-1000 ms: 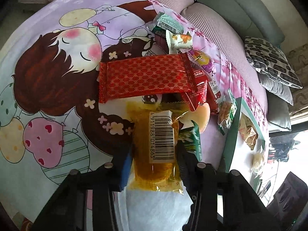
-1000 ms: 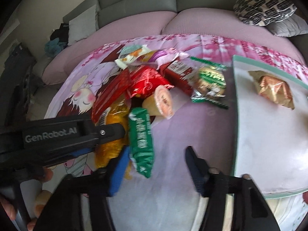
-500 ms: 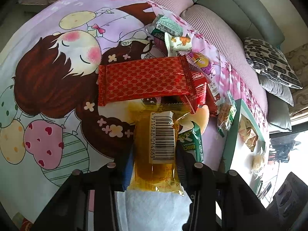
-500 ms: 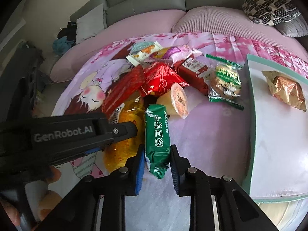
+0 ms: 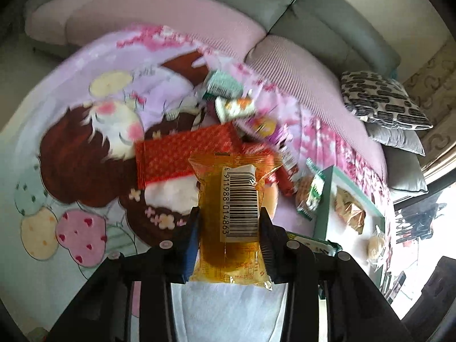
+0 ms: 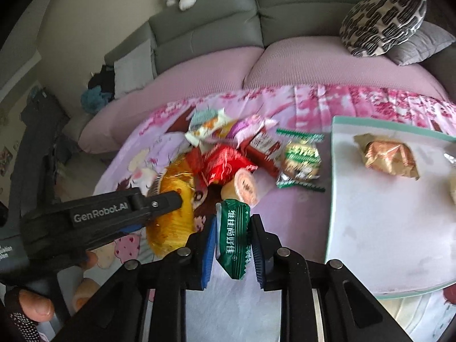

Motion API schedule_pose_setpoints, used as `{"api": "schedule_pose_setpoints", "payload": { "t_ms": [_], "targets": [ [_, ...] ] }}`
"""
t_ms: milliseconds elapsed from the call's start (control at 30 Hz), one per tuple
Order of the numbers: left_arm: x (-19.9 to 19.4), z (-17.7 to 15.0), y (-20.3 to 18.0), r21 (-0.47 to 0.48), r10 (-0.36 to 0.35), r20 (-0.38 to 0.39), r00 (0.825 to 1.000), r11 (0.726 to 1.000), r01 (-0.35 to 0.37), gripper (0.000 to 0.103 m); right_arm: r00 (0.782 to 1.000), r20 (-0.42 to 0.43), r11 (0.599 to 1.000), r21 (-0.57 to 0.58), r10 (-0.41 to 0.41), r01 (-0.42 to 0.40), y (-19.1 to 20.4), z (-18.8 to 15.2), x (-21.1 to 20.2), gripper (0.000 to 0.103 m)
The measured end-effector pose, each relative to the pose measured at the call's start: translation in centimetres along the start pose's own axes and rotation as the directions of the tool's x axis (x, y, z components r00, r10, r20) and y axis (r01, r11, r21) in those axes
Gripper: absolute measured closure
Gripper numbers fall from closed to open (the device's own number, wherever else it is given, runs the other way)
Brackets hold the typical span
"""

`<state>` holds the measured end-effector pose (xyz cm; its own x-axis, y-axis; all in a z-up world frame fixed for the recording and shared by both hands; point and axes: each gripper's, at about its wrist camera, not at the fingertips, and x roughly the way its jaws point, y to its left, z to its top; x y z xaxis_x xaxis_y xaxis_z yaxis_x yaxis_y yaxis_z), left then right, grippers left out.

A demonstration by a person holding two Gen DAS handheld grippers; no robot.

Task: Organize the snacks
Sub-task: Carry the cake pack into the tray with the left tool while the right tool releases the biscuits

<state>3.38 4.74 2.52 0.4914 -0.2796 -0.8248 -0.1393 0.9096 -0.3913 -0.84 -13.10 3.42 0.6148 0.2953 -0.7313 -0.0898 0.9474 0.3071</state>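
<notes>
A yellow transparent packet with a barcode label hangs clear of the cartoon cloth, and my left gripper is shut on its sides. The right wrist view shows that same yellow packet pinched under the left gripper's fingers. A green packet with white lettering stands upright between the blue pads of my right gripper, which is shut on it just above the cloth. Close behind lies the snack pile: a long red packet, a jelly cup and a round green biscuit pack.
A white tray with a teal rim sits to the right and holds a gold-wrapped snack. A pink-covered sofa seat with patterned cushions runs behind. A person's hand grips the left tool at the lower left.
The right gripper closed on the green packet and lifted it. The left gripper rose with the yellow packet, which now hangs off the cloth in front of the red one.
</notes>
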Motion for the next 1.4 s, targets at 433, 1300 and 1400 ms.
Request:
{"api": "schedule_pose_setpoints", "payload": {
  "t_ms": [433, 1300, 1400],
  "targets": [
    [0.8, -0.7, -6.3, 0.162, -0.091, 0.021, 0.996, 0.983, 0.087, 0.063, 0.993, 0.061, 0.978, 0.185, -0.105, 0.092, -7.4, 1.0, -3.1, 0.078],
    [6.9, -6.0, -17.2, 0.477, -0.083, -0.123, 0.989, 0.869, 0.132, 0.063, 0.957, 0.011, 0.865, 0.431, -0.29, 0.258, -18.2, -0.8, -7.0, 0.08],
    [7.7, -6.4, -18.1, 0.497, -0.067, -0.13, 0.989, 0.859, 0.123, 0.063, 0.958, 0.001, 0.865, 0.43, -0.286, 0.258, -18.3, -0.8, -6.7, 0.08]
  ]
}}
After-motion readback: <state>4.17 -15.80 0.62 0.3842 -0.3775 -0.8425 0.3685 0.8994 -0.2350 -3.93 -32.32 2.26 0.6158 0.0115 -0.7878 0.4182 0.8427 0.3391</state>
